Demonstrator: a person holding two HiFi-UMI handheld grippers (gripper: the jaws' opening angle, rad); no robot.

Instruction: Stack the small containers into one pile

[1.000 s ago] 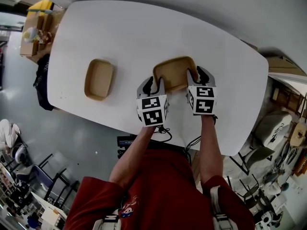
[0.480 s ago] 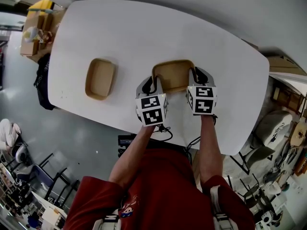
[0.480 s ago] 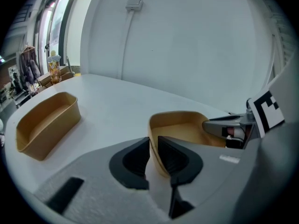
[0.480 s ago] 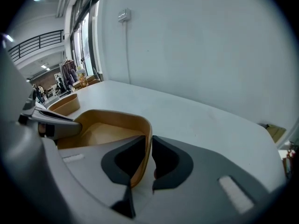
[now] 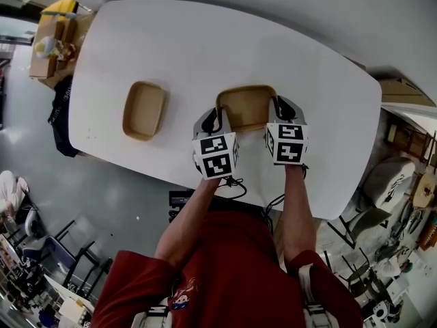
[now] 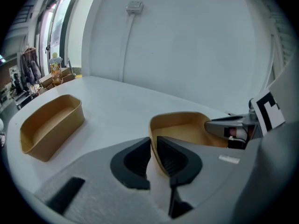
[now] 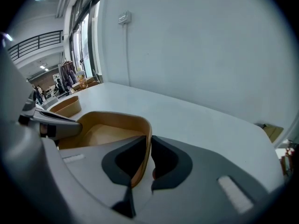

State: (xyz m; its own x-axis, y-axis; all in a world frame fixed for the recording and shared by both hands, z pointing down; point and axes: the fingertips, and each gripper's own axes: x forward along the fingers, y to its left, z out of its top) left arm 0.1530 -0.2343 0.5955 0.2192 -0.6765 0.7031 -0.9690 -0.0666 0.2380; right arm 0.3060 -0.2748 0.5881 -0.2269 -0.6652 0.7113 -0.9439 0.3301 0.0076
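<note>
Tongs closing on both sides. The left tongs and the right tongs have each just been narrowing, and each has a wall of the same tan container between its pads.

From the head view, that container sits low over the white worktop, close to the near edge and a little right of the middle. The left tongs are on its left end and the right tongs on its right end. Both marker cubes face up at the camera.

In the left gripper view, the left tongs are narrow, with 1 dark pad inside the container and 1 outside. The thin rim is squeezed between them.

The right gripper view shows the same from the other end. The right tongs are pinched on the end wall of the container, again 1 pad in and 1 pad out. So 2 grips on 1 container. Whether it rests on the surface or clears it, I cannot tell.

Over toward the left end of the worktop, well apart from both tongs, the second container lies open side up and untouched. It shows at the left of the left gripper view and small in the distance in the right gripper view.

Off the far-left corner stands a cardboard box.
</note>
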